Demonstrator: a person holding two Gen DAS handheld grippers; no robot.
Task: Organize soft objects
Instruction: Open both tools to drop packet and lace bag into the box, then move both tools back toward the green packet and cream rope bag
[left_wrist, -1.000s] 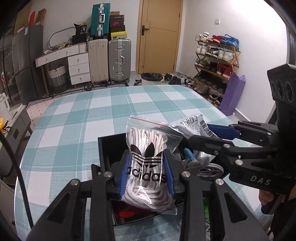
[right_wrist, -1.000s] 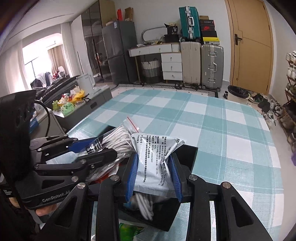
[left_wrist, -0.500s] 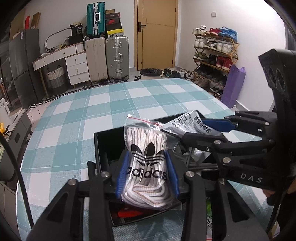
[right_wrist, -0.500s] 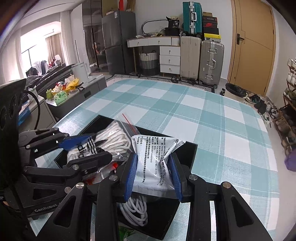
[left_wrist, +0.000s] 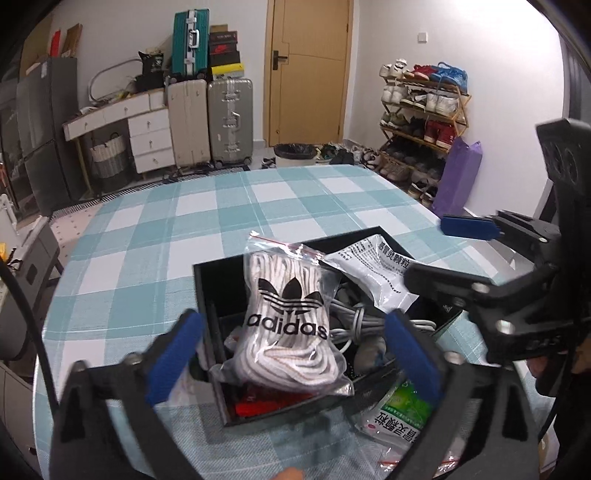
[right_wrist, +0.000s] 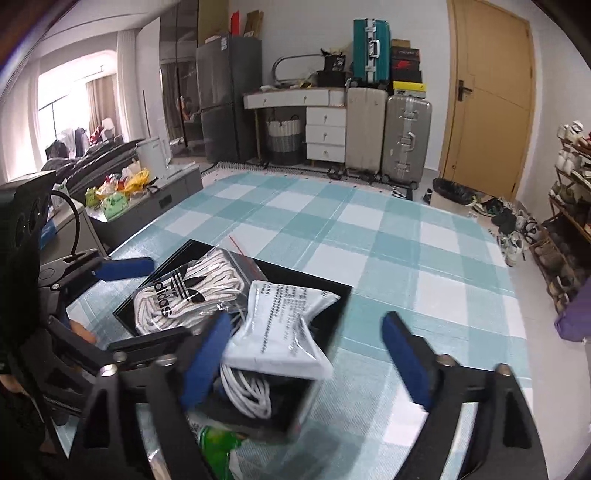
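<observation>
A black box (left_wrist: 207, 291) (right_wrist: 334, 310) sits on the checked table. In it lies a clear zip bag of white laces with an adidas logo (left_wrist: 288, 325) (right_wrist: 184, 295), beside a silver-white printed pouch (left_wrist: 373, 273) (right_wrist: 284, 332). My left gripper (left_wrist: 291, 354) is opening wide; the lace bag lies between its blue pads (left_wrist: 173, 354), untouched. My right gripper (right_wrist: 306, 362) is also opening, its jaws spread wide; the pouch rests on the box contents near its left pad (right_wrist: 205, 360), free of the pads. White and grey cables (right_wrist: 247, 391) fill the box under them.
A green-and-white packet (left_wrist: 399, 410) (right_wrist: 214, 446) lies on the table at the box's near corner. The teal checked tablecloth (left_wrist: 258, 206) stretches beyond the box. Suitcases, drawers, a door and a shoe rack stand far behind.
Both grippers were shut on their bags, the left on the lace bag and the right on the pouch. Both jaws have since spread wide, and the bags now rest in the box.
</observation>
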